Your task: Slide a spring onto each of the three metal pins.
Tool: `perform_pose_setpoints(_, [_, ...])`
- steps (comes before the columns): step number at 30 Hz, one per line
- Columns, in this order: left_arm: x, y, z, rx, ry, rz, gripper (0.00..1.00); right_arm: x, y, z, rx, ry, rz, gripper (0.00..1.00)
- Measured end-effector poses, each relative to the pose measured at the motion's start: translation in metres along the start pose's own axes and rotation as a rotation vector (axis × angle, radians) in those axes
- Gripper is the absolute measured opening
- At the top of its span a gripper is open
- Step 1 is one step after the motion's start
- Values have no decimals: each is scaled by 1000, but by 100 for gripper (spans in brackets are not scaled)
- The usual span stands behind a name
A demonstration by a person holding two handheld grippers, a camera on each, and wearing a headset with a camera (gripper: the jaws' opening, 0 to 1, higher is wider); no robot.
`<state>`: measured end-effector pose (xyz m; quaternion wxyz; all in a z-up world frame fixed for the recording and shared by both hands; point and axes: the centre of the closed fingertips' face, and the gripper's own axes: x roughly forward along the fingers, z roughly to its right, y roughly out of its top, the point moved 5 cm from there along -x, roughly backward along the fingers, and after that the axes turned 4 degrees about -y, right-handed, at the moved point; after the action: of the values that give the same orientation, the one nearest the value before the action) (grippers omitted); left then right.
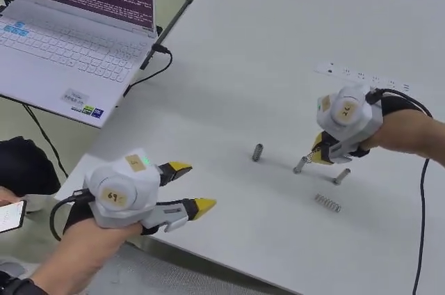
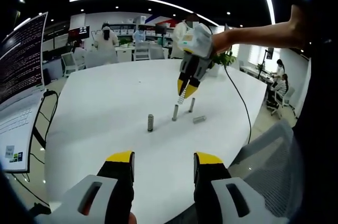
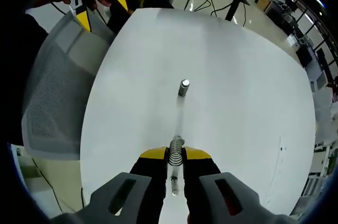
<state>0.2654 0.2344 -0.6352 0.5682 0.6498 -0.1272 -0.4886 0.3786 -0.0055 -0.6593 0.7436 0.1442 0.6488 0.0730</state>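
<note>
Three short metal pins stand on the white table (image 1: pixel 229 72). The left pin (image 1: pixel 257 152) (image 2: pixel 150 122) (image 3: pixel 183 87) wears a spring. My right gripper (image 1: pixel 318 154) (image 3: pixel 176 152) is shut on a second spring (image 3: pixel 176 156) (image 2: pixel 182 97), held tilted just above the middle pin (image 1: pixel 300 165) (image 2: pixel 175 112). The right pin (image 1: pixel 341 176) (image 2: pixel 191 105) is bare. A loose spring (image 1: pixel 327 202) (image 2: pixel 199 119) lies flat in front of it. My left gripper (image 1: pixel 191 186) (image 2: pixel 164 159) hovers open near the table's front edge, holding nothing.
An open laptop (image 1: pixel 69 24) sits on a side stand at the far left, its cable (image 1: pixel 149 72) running along the table edge. A white power strip (image 1: pixel 361 76) lies behind the pins. A grey mesh chair (image 3: pixel 58 92) stands by the table.
</note>
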Motion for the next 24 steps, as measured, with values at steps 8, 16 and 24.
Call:
perform_pose_setpoints(8, [0,0,-2,-7,8,-3,39,-1,3,0,-6,6,1,8])
perform_pose_setpoints(16, [2,1,-2,-12,10,-5,39,0,2,2,-7,11,-2,8])
perform_pose_setpoints(24, [2,0,-3,-16,11,-5,39,5,3,2,-18,24,-11,8])
